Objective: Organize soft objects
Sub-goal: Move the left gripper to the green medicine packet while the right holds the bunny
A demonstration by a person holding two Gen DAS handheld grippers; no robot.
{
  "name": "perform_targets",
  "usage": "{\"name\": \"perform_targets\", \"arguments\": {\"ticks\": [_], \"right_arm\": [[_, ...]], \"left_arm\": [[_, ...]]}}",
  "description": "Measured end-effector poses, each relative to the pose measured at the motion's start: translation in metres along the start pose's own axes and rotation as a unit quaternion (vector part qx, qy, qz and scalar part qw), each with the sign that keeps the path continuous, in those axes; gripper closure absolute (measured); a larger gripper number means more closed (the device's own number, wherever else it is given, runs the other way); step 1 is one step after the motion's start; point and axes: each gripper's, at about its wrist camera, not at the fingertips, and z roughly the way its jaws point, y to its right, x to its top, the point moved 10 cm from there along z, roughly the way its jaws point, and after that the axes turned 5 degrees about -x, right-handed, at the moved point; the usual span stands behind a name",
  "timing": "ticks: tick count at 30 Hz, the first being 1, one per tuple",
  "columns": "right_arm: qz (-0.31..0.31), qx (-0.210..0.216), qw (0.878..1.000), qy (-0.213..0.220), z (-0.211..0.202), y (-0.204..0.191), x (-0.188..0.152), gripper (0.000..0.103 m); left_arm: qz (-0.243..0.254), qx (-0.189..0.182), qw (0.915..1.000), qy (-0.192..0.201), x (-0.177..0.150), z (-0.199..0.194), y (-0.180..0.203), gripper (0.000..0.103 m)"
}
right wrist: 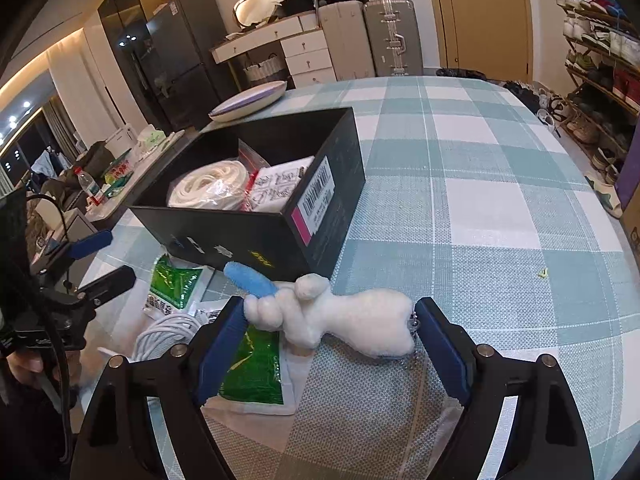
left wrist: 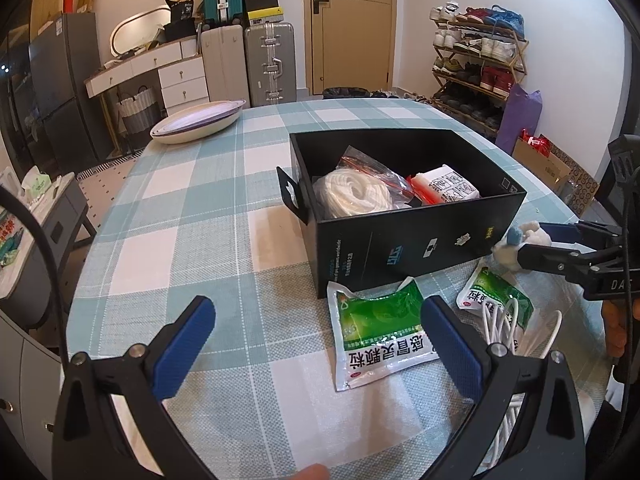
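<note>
from the right wrist we see the white plush toy (right wrist: 352, 320) whole, lying on the checked tablecloth (right wrist: 500, 216) just in front of the black box (right wrist: 256, 232); the left wrist catches only its end (left wrist: 516, 246). its long axis runs across between the right gripper (right wrist: 330, 344) pads, blue ear (right wrist: 250, 280) toward the box. those jaws stand fairly wide, touching or nearly touching the toy's ends; we cannot tell whether they press. our left gripper (left wrist: 318, 334) hangs open and empty beside a green sachet (left wrist: 376, 332).

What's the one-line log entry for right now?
right gripper: open, straddling white plush toy on table | left gripper: open, over green sachet | black box: holds rope, packet
</note>
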Motion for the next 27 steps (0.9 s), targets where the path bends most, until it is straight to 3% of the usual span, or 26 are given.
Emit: {"name": "perform_targets", "arguments": {"ticks": [14, 24, 27], "right_arm": [[-0.016, 0.007, 0.999, 0.033, -0.029, -0.001, 0.009, 0.017], [-0.016, 0.009, 0.999, 0.035, -0.034, 0.004, 0.007, 0.016], [-0.015, 0.010, 0.999, 0.035, -0.034, 0.004, 0.007, 0.016]], "left_arm": [[-0.036, -0.051, 0.9967, -0.053, -0.006, 0.028, 0.011, 0.000], [-0.035, -0.021, 0.9971, -0.064, -0.006, 0.029, -0.013, 0.000], [-0.027, -0.041, 0.9955, -0.080, -0.010, 0.031, -0.005, 0.000]]}}
